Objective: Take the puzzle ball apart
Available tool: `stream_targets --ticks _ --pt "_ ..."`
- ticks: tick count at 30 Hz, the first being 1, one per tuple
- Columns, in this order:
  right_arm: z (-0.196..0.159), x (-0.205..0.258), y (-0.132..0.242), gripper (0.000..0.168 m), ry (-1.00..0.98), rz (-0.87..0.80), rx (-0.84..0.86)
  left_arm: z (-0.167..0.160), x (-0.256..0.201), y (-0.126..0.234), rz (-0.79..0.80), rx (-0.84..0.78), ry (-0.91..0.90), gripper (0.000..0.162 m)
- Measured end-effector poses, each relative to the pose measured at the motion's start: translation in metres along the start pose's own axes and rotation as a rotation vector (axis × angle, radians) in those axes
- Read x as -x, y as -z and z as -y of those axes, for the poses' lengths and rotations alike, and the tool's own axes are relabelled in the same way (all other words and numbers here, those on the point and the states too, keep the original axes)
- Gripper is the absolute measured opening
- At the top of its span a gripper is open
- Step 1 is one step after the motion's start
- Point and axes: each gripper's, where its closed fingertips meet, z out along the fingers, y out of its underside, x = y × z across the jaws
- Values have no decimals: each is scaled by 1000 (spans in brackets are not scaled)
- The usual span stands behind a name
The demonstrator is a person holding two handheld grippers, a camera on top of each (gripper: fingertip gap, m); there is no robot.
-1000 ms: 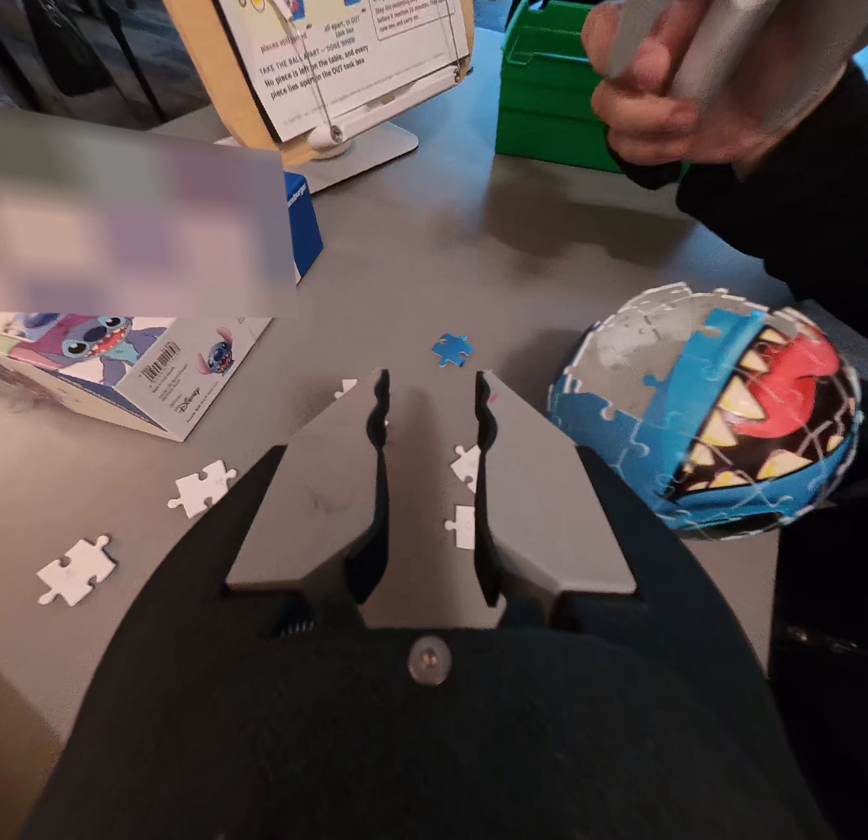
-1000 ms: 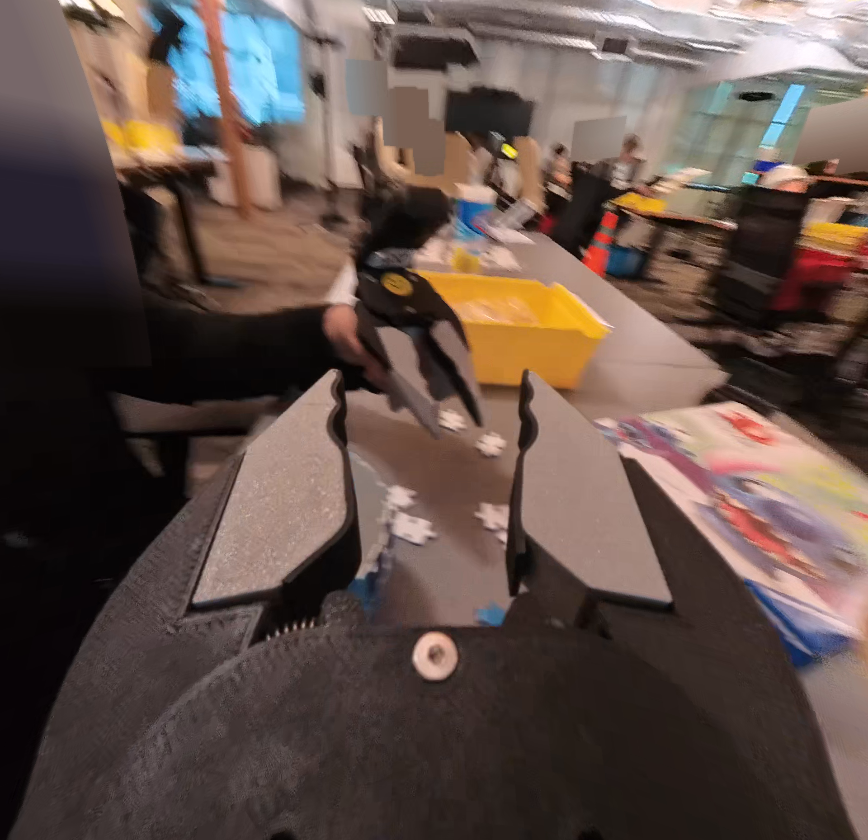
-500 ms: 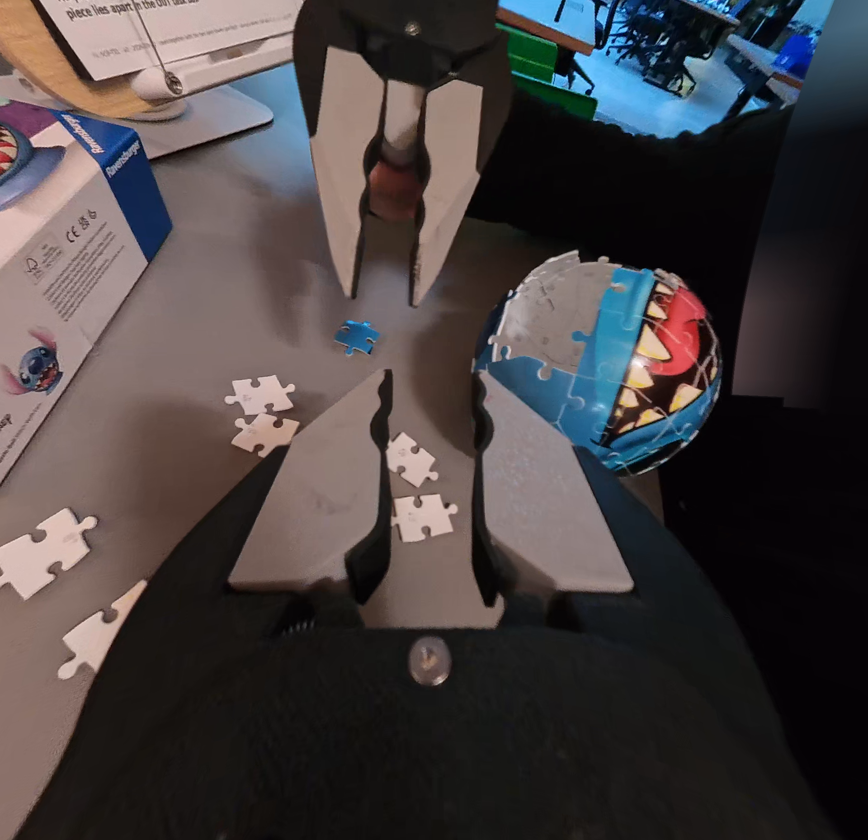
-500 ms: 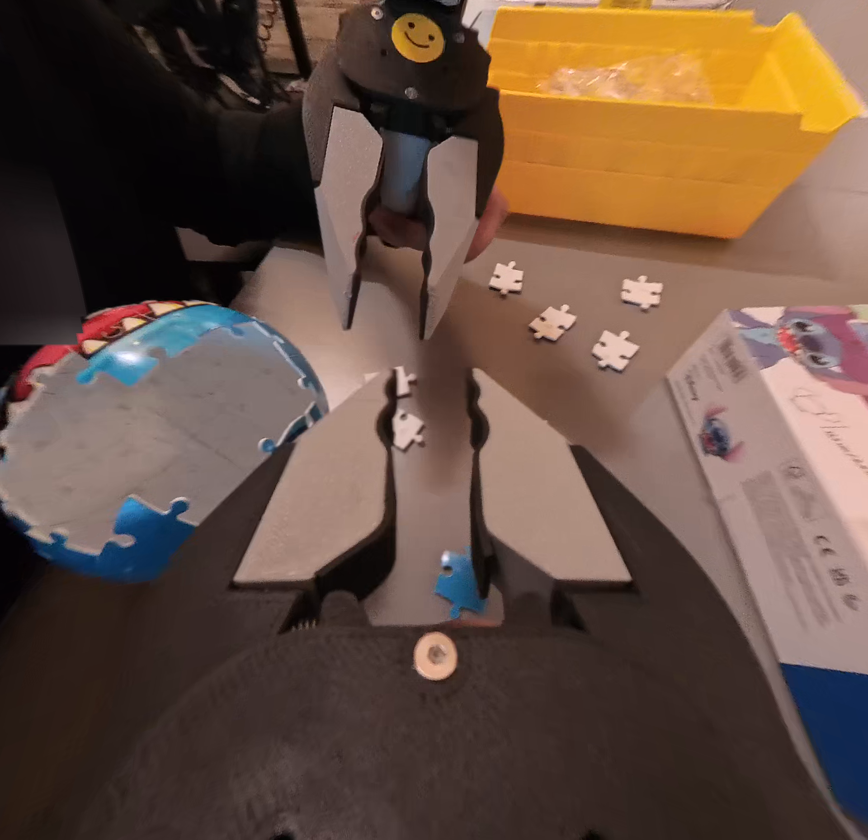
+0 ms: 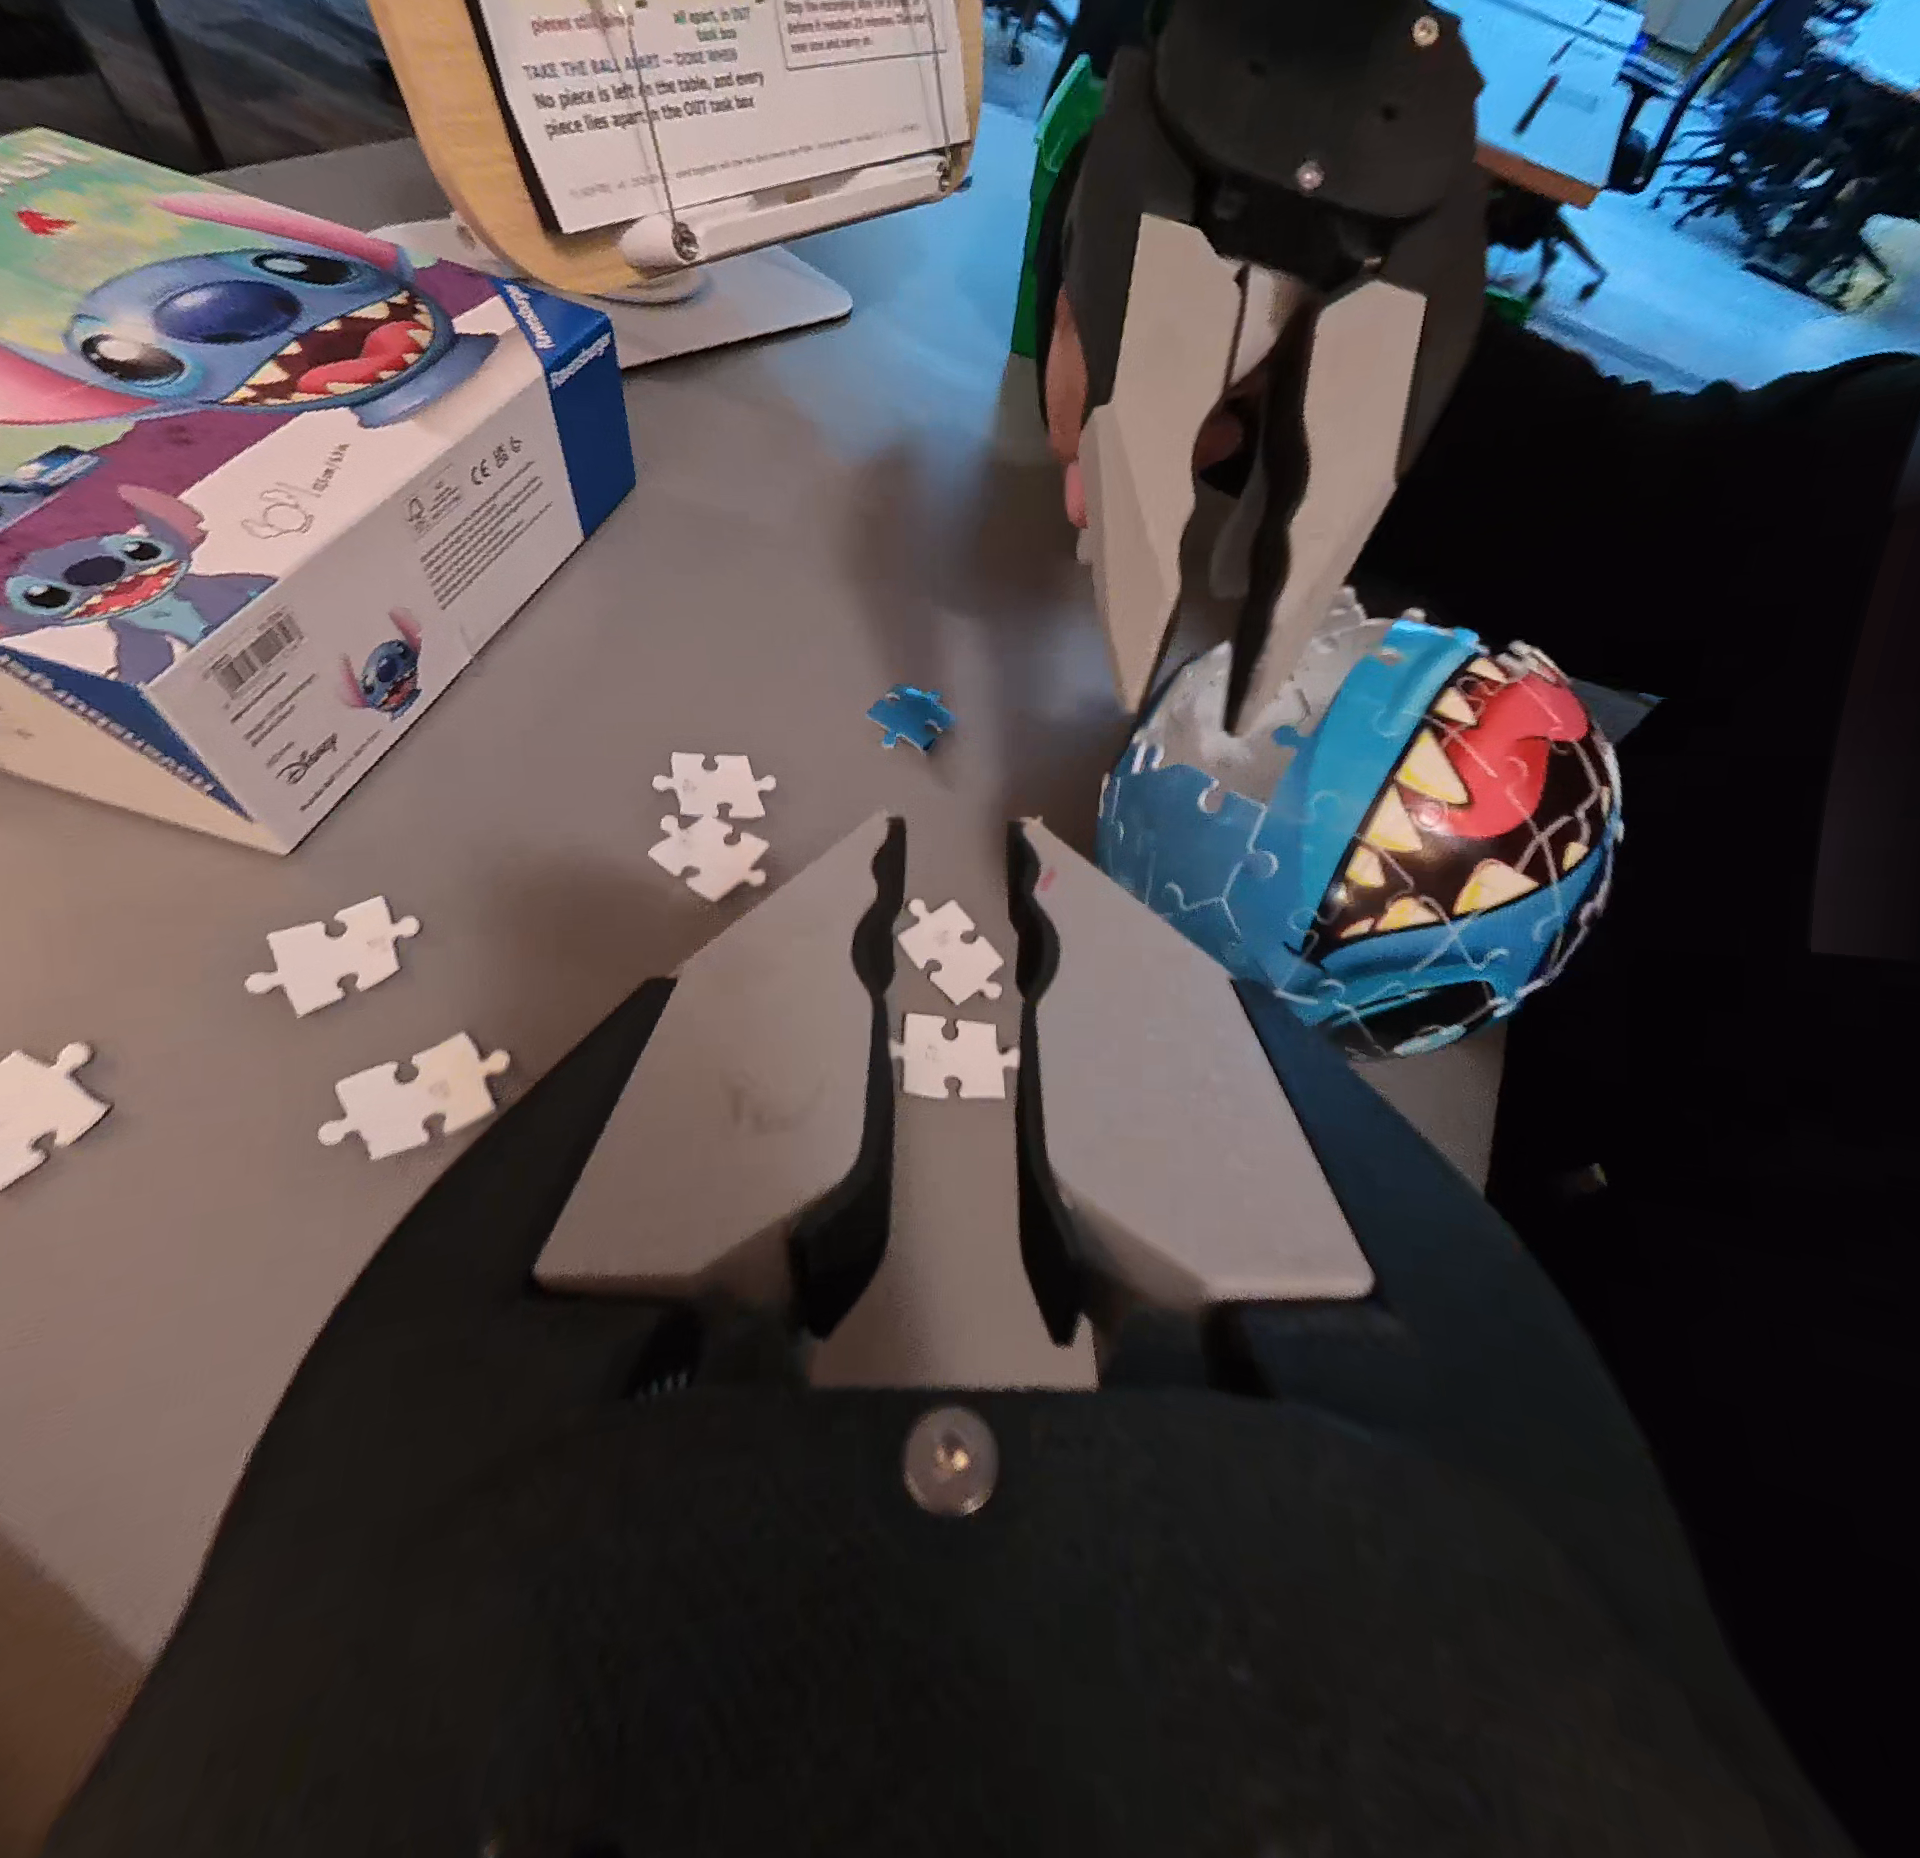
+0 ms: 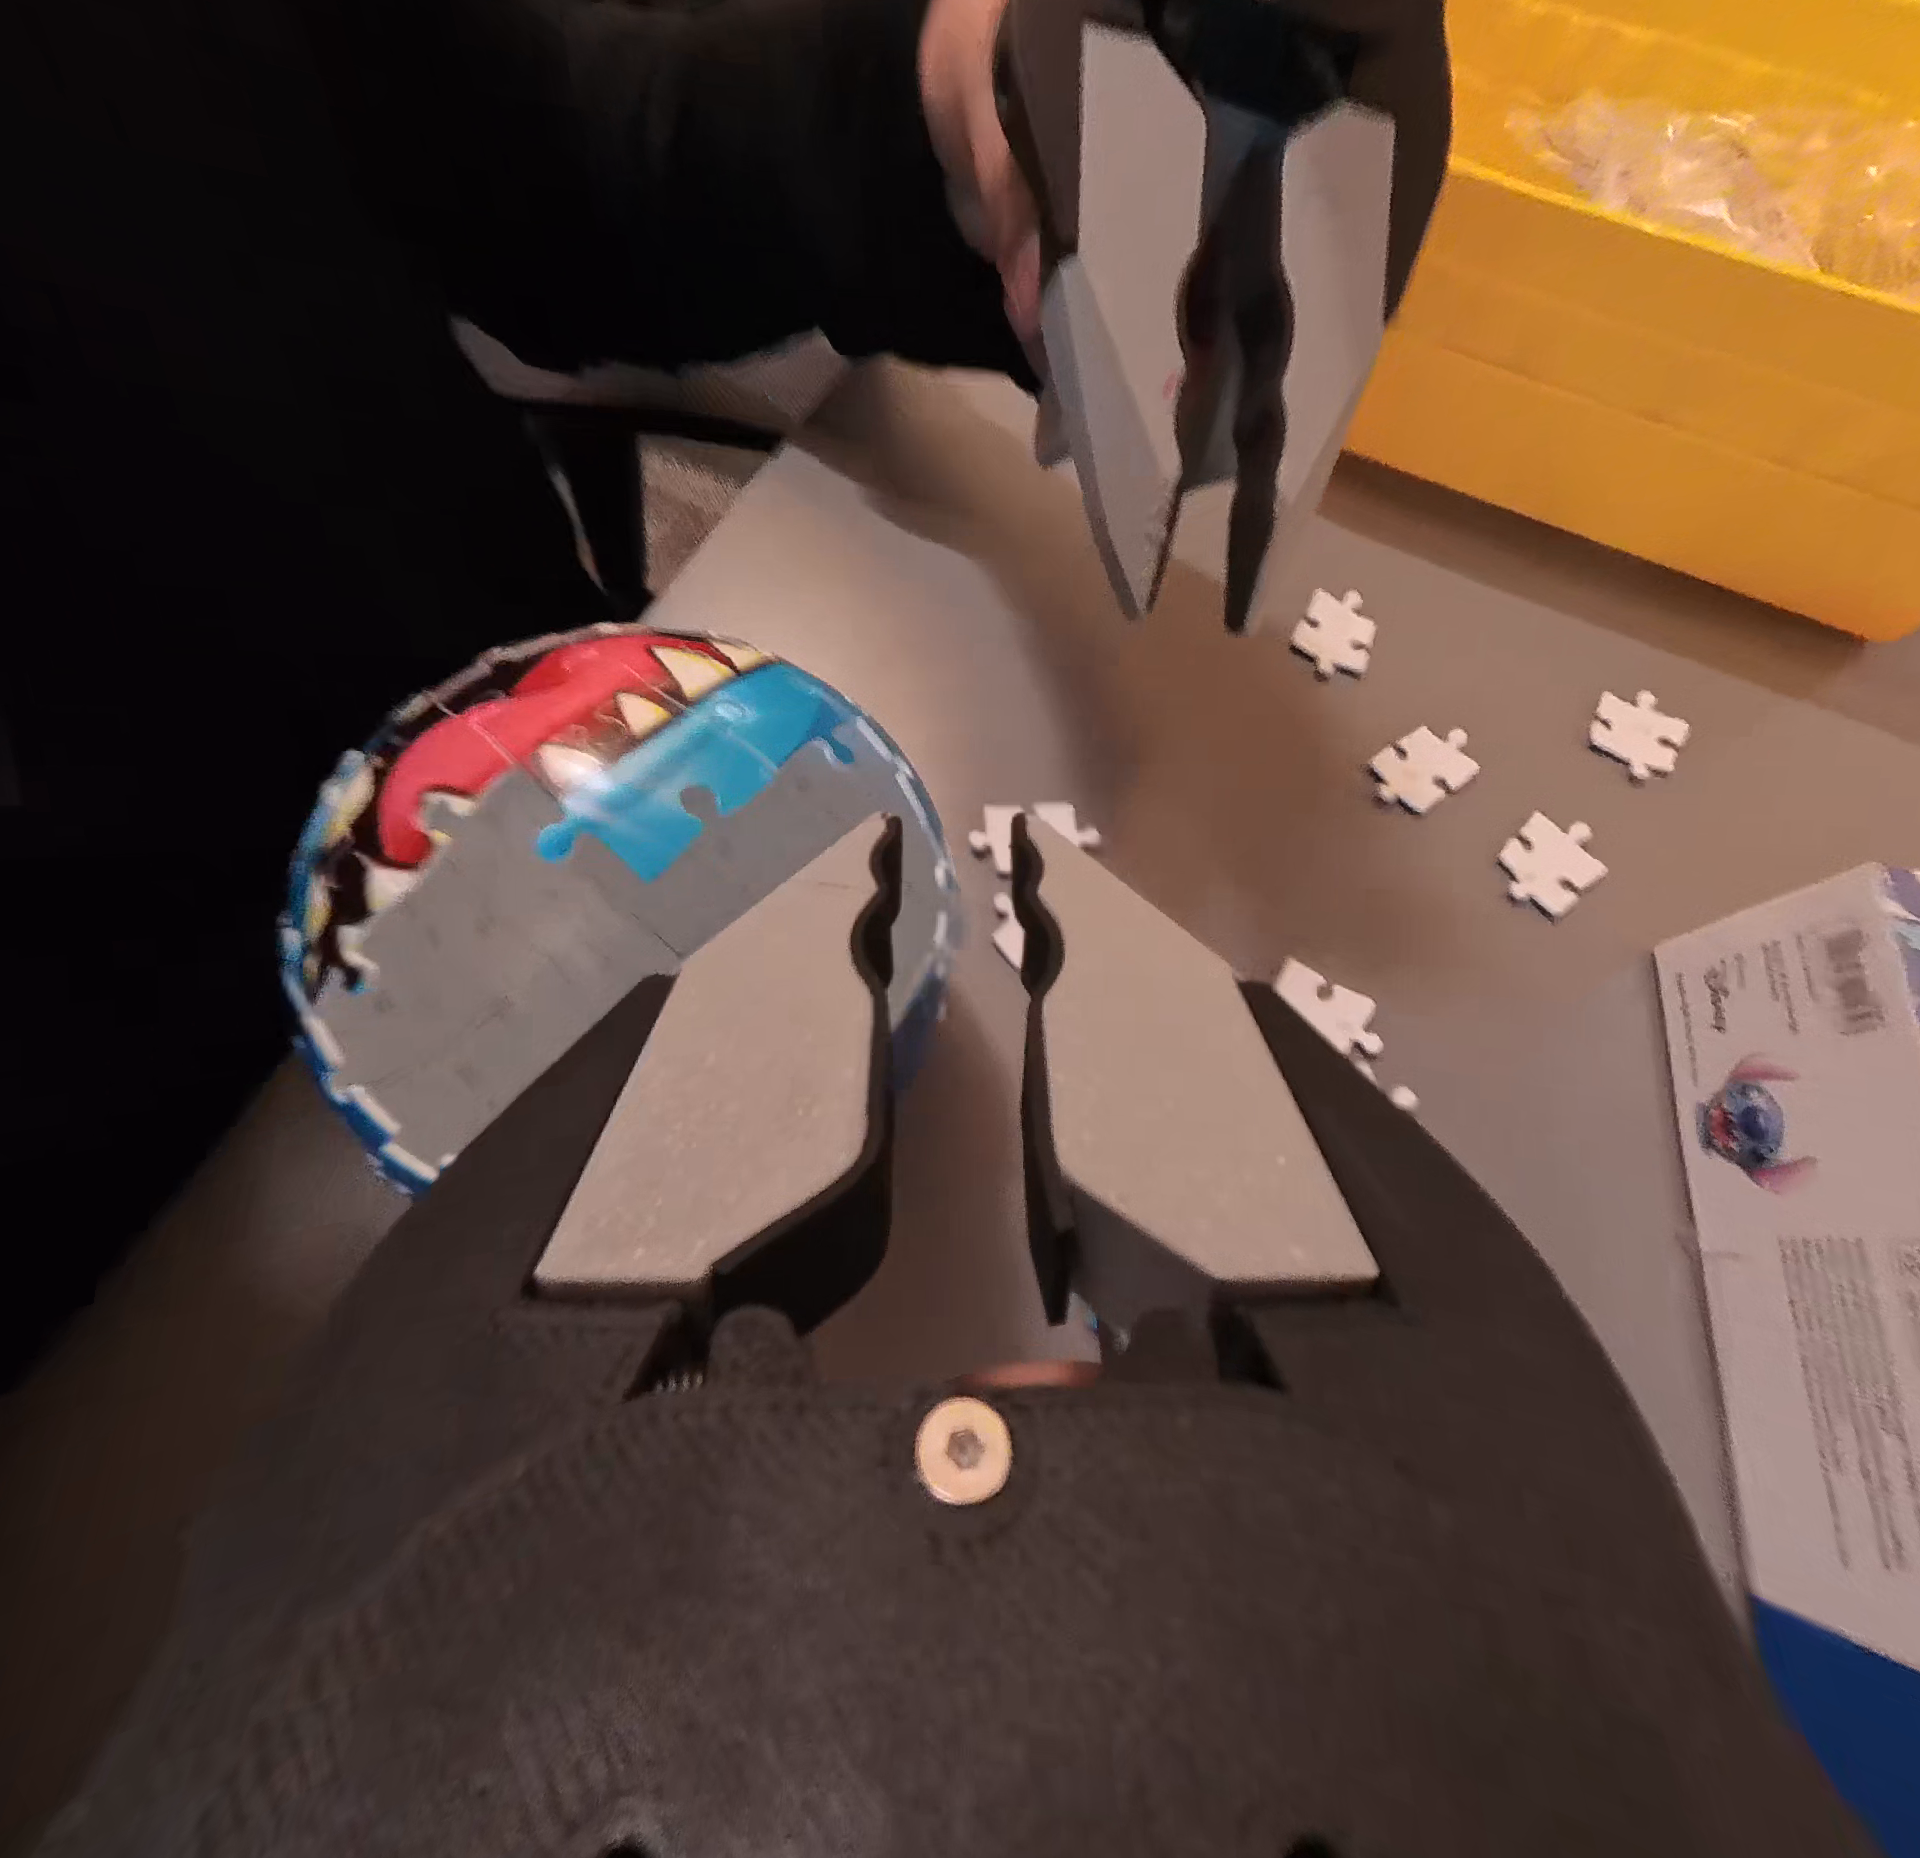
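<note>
Resting on the grey bench point(image 5: 644, 603), the puzzle ball point(image 5: 1361, 852) sits right of the left gripper point(image 5: 956, 842) fingers, which stand apart and empty; the right gripper point(image 5: 1195, 686) fingers, also apart, straddle its open rim.
</note>
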Motion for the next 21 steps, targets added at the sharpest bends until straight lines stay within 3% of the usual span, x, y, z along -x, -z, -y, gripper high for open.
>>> stream_targets --ticks 3,7,10,15,21 --pt "-7 -8 7 18 4 -38 35 -7 2 6 76 30 -29 17" --pt "-26 -54 40 20 -73 -216 29 -22 16 9 161 96 -74 14" --pt "-50 -54 34 20 -108 -135 27 -28 29 4 142 155 -87 14" --pt "-76 -56 5 21 -119 -41 89 -23 28 -14 -30 140 -125 15" --pt "-63 -45 -17 21 -85 79 33 -21 29 -32 -119 89 -106 10"
